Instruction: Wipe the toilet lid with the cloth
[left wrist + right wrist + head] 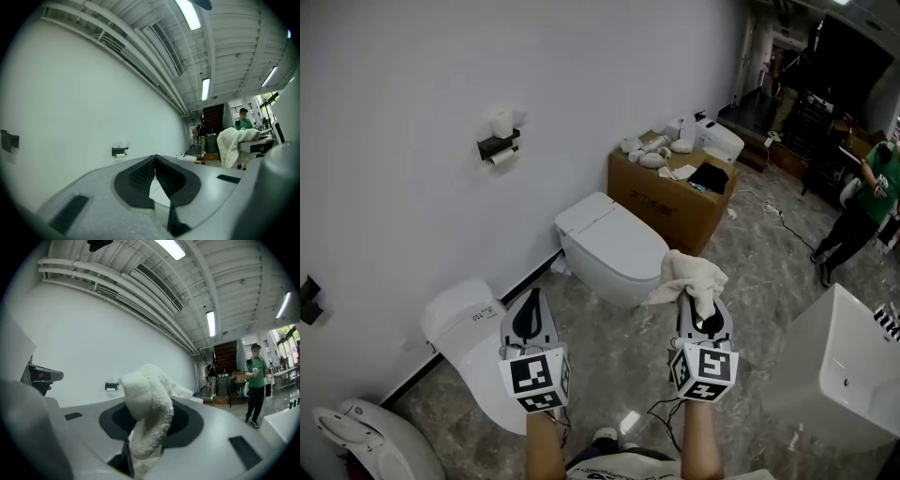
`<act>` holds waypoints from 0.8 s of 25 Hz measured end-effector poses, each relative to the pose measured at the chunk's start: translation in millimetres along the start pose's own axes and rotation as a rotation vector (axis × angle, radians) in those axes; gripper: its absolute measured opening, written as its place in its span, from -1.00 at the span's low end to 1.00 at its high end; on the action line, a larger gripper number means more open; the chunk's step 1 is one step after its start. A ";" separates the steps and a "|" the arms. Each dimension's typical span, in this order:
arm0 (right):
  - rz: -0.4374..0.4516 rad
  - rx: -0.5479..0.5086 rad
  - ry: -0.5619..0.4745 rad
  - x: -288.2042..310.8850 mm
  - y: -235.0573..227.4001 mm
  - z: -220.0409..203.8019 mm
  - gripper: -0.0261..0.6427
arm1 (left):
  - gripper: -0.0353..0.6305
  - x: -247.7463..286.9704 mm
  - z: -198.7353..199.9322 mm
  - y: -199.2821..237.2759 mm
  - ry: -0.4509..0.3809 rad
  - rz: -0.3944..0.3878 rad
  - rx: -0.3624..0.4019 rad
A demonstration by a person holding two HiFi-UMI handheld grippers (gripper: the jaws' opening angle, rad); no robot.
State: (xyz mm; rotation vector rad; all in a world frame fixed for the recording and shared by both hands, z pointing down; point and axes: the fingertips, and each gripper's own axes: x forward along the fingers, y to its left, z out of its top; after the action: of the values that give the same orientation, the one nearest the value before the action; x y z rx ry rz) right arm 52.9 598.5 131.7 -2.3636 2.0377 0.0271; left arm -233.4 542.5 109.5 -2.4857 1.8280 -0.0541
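Observation:
A white toilet with its lid [607, 242] down stands against the wall ahead of me. My right gripper [701, 302] is shut on a white fluffy cloth [688, 277], which bunches up over the jaws [147, 413] and hangs in the air short of the toilet. My left gripper [530, 309] is shut with nothing in it; its black pads [141, 176] meet at the tips. It hovers over a second white toilet [473, 328] at my lower left. Both grippers point at the wall.
A cardboard box [670, 192] with small items on top stands beyond the toilet. A white tub [839, 370] is at right. A toilet-roll holder [499, 142] hangs on the wall. A person in green [862, 211] stands at far right. Another toilet [366, 436] is at bottom left.

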 end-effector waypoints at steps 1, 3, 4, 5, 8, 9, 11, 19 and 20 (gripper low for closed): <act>-0.004 0.000 0.000 2.8 2.8 -1.1 -0.54 | -0.87 3.5 -1.4 3.6 0.000 -0.003 0.000; -0.008 -0.003 0.000 7.0 7.8 -2.8 -0.54 | -0.87 9.1 -4.8 9.4 0.003 -0.008 -0.004; -0.010 -0.004 0.002 8.7 9.4 -3.9 -0.54 | -0.87 11.4 -6.6 11.1 0.005 -0.011 -0.005; -0.011 -0.004 0.005 10.3 10.4 -5.3 -0.54 | -0.87 13.5 -8.4 12.3 0.009 -0.013 -0.005; -0.017 -0.004 0.016 17.1 11.1 -10.0 -0.54 | -0.87 21.1 -14.9 15.3 0.022 -0.020 -0.009; -0.019 -0.004 0.020 19.6 11.3 -11.7 -0.54 | -0.87 23.6 -16.9 16.6 0.026 -0.020 -0.011; -0.022 -0.003 0.025 25.3 11.2 -15.1 -0.54 | -0.87 28.9 -20.5 19.3 0.030 -0.020 -0.014; -0.005 -0.006 0.039 74.9 14.0 -25.4 -0.54 | -0.87 70.3 -32.0 32.3 0.047 0.004 -0.023; 0.000 -0.007 0.038 83.4 13.7 -26.2 -0.54 | -0.87 77.0 -32.3 32.4 0.046 0.007 -0.021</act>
State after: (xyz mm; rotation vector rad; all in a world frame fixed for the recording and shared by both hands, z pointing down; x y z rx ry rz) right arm 51.7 513.3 155.7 -2.3867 2.0574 -0.0112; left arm -243.2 458.6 139.3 -2.5123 1.8641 -0.0929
